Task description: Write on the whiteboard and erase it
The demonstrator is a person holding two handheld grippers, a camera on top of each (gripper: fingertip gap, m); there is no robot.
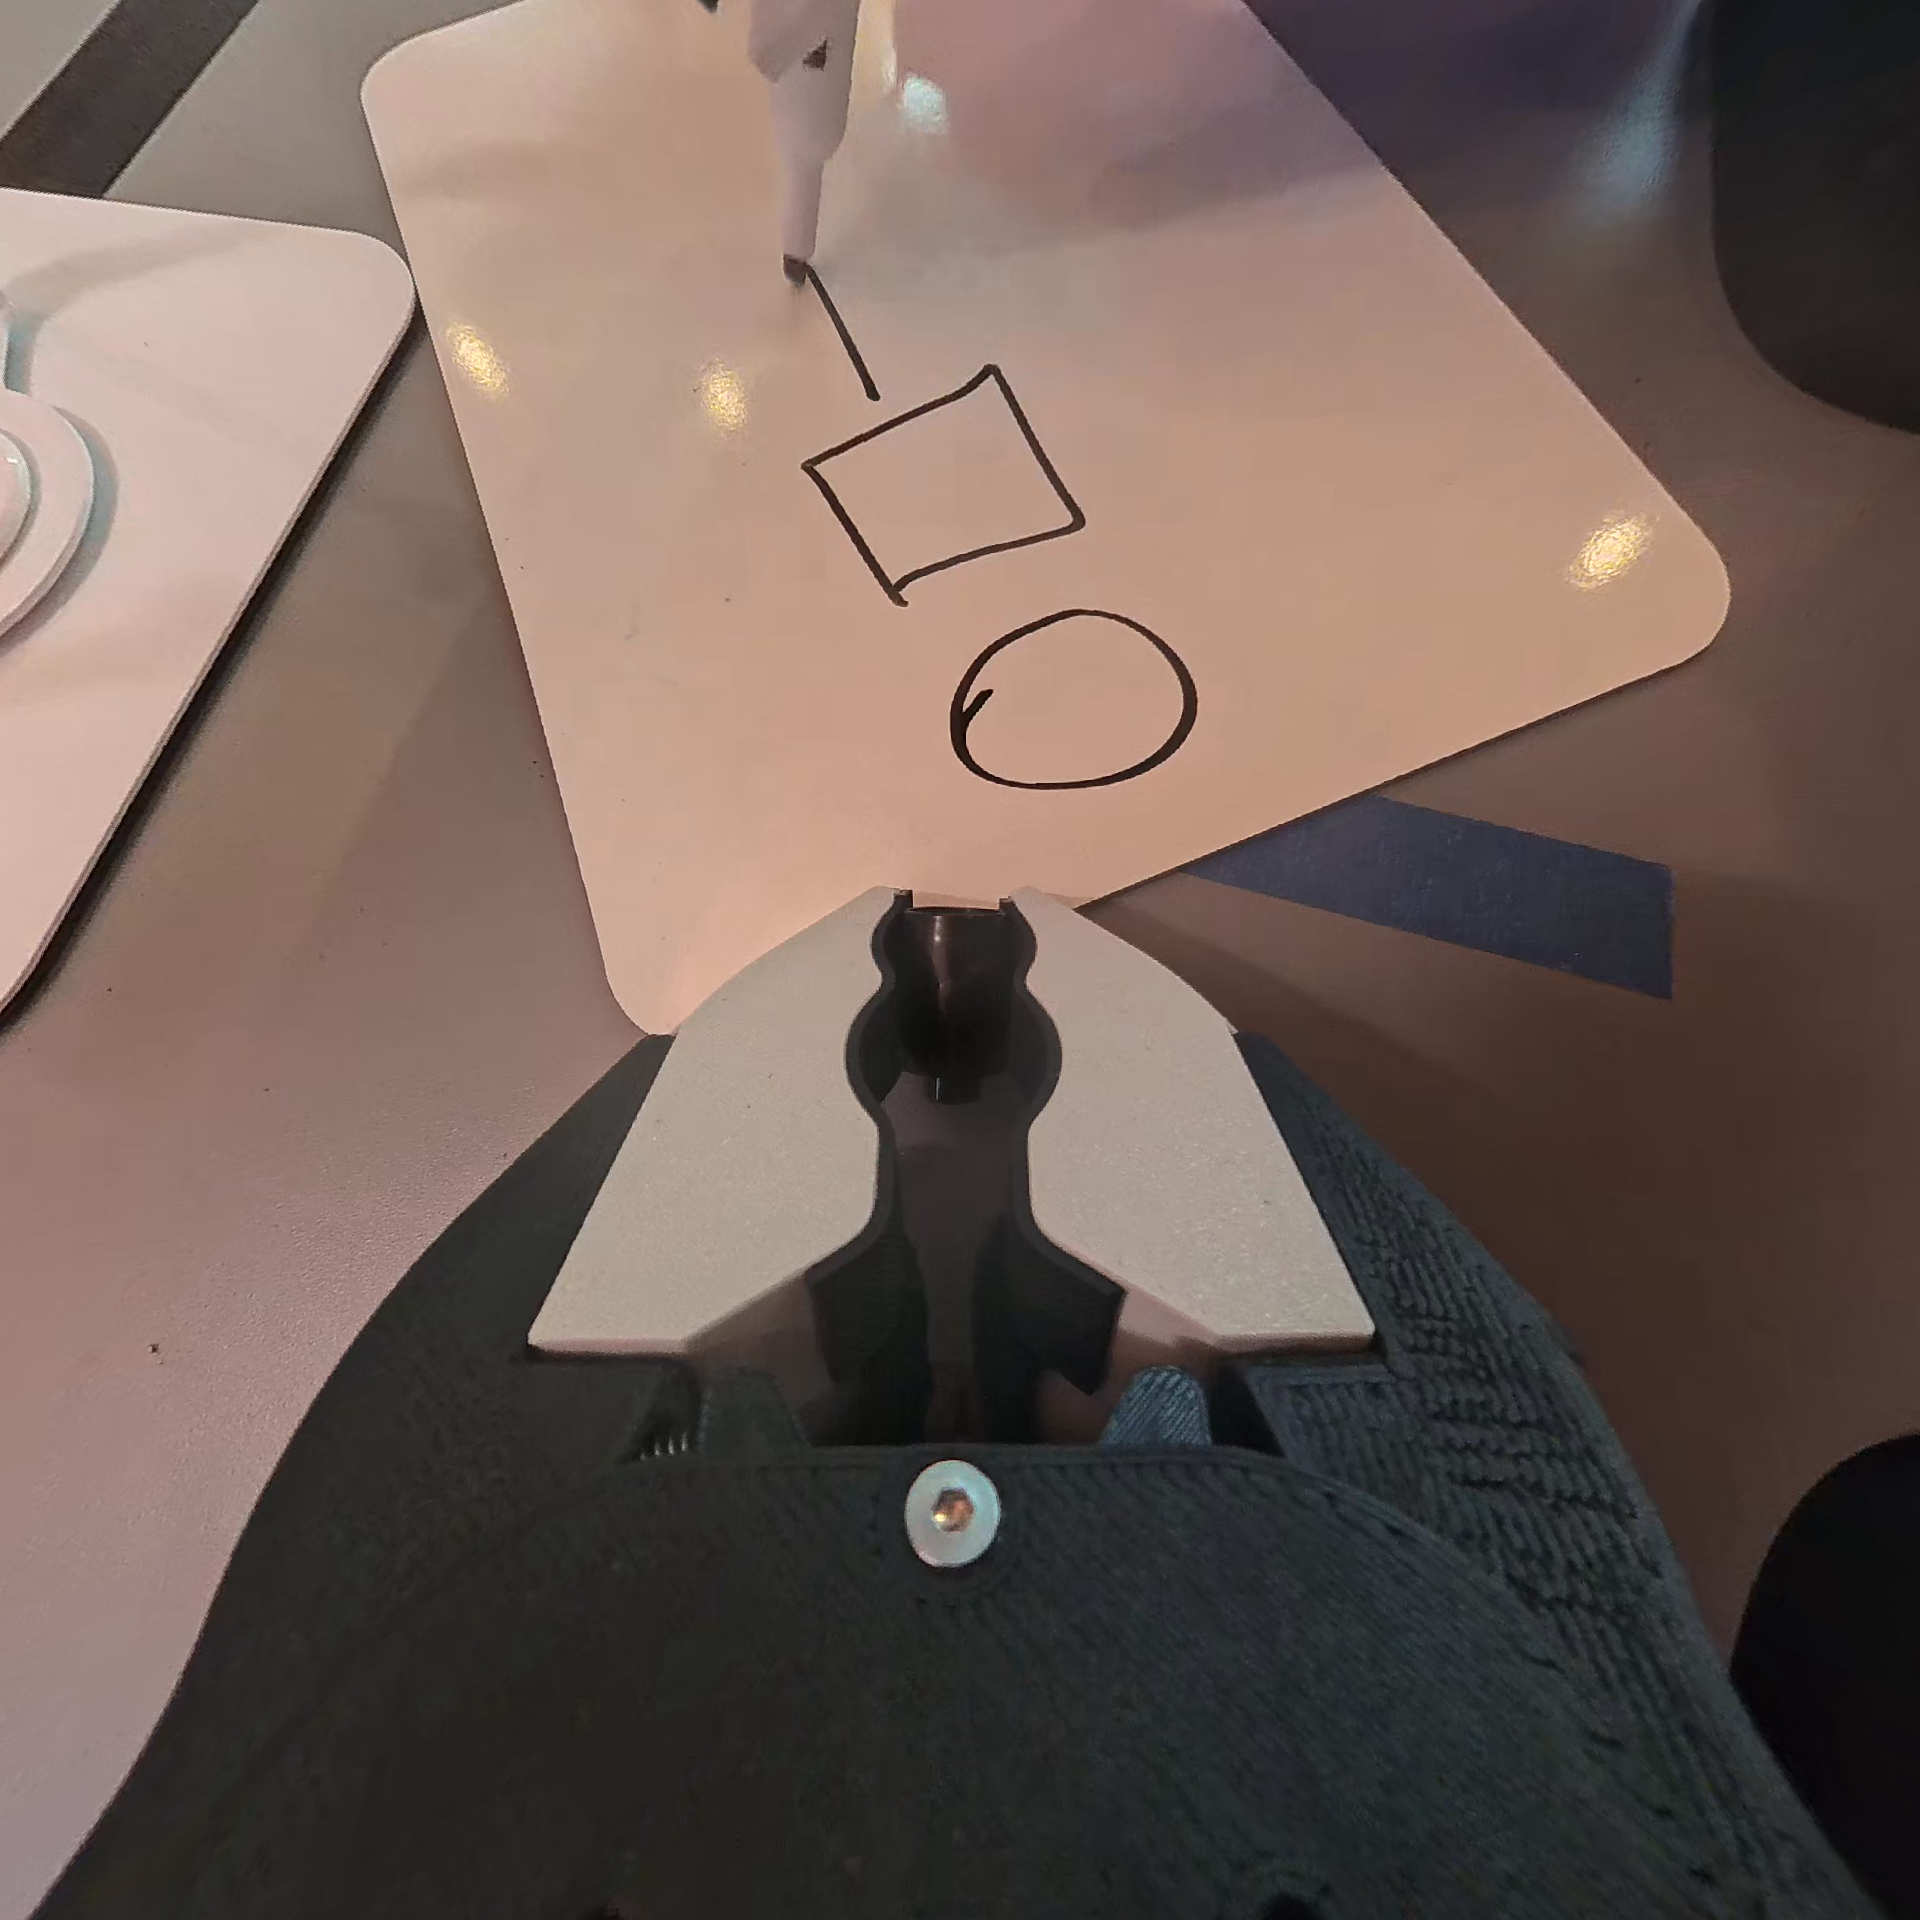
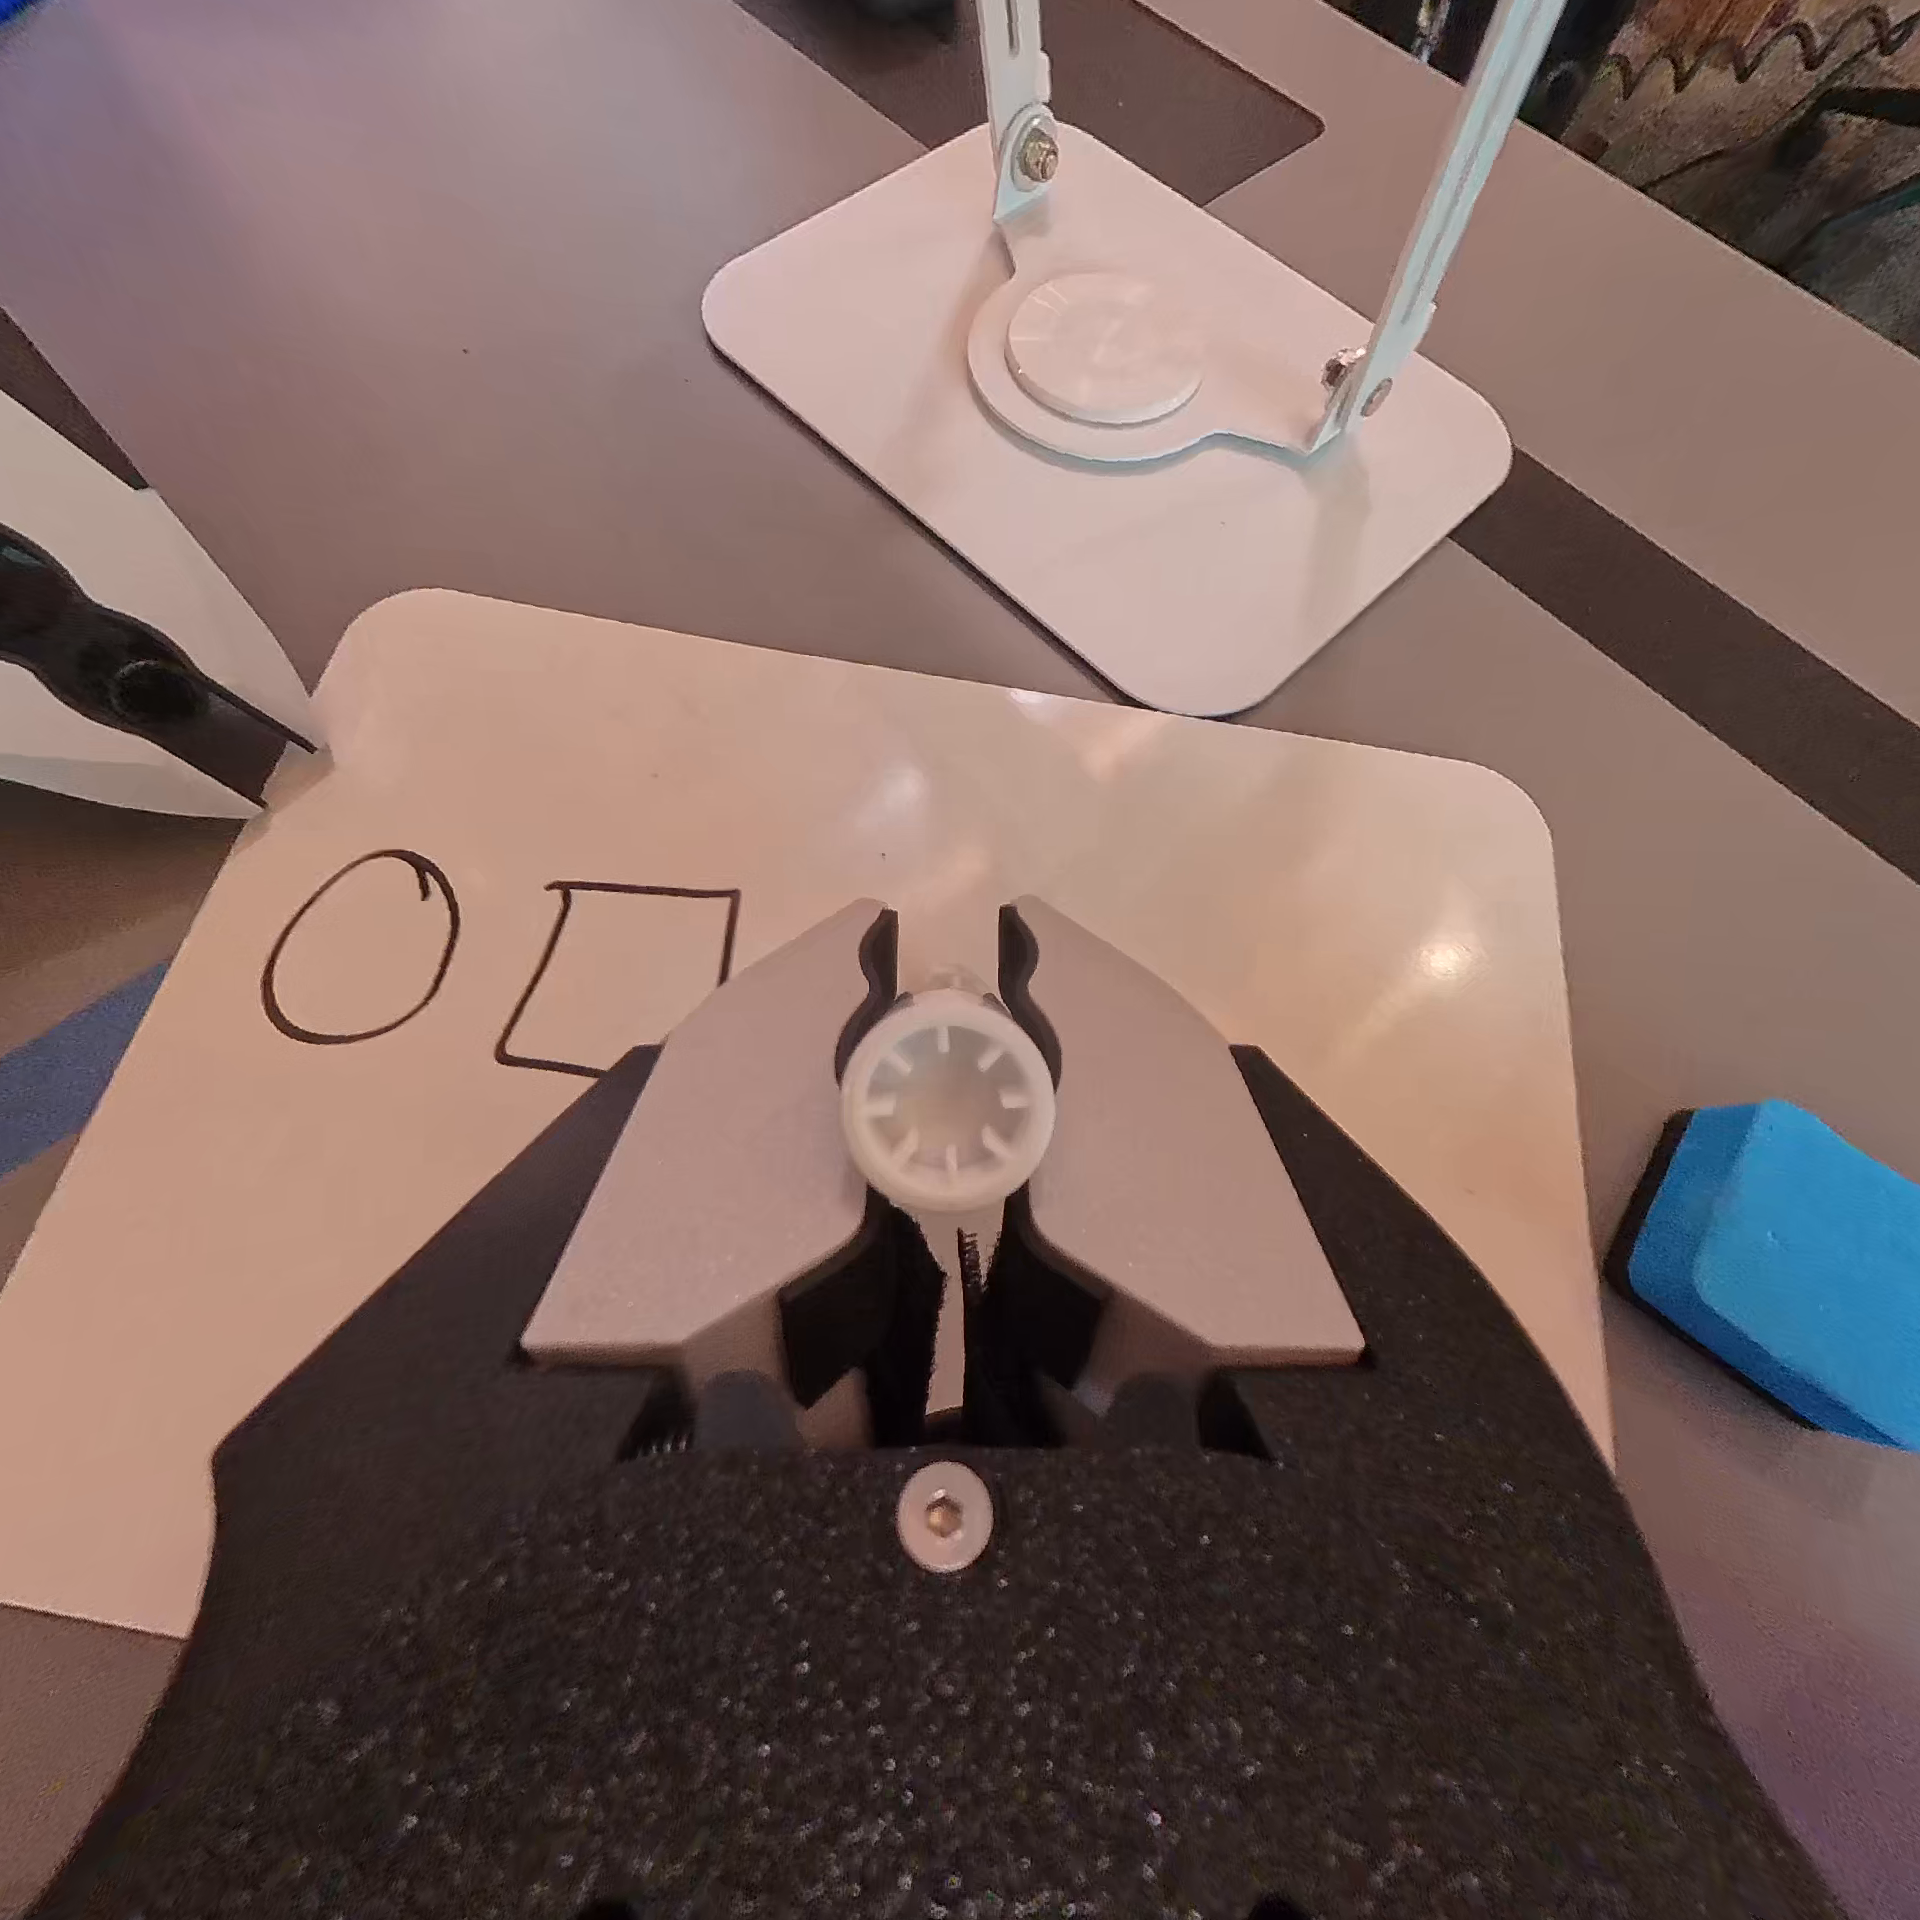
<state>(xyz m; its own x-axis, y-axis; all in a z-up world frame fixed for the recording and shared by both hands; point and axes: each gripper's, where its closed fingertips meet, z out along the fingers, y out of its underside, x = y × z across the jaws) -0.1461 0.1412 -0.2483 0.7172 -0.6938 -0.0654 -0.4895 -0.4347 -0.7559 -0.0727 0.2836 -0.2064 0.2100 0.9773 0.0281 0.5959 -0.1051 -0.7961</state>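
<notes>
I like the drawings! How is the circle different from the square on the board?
The circle is round, with one curved line; the square has straight sides and corners. The circle's line overlaps itself with a small tail inside; the square's line pokes out past one corner. In the left wrist view, the circle lies nearer the board's edge and the square nearer the marker. Both are empty black outlines on the whiteboard.

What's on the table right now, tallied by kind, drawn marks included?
Whiteboard: 1
Marker: 1, in the right gripper
Marker cap: 1, in the left gripper
Eraser: 1, blue
Stand base: 1, white
Tape: 1 blue strip
Drawn marks: 3, a circle, a square and a line
Total: 9
</notes>
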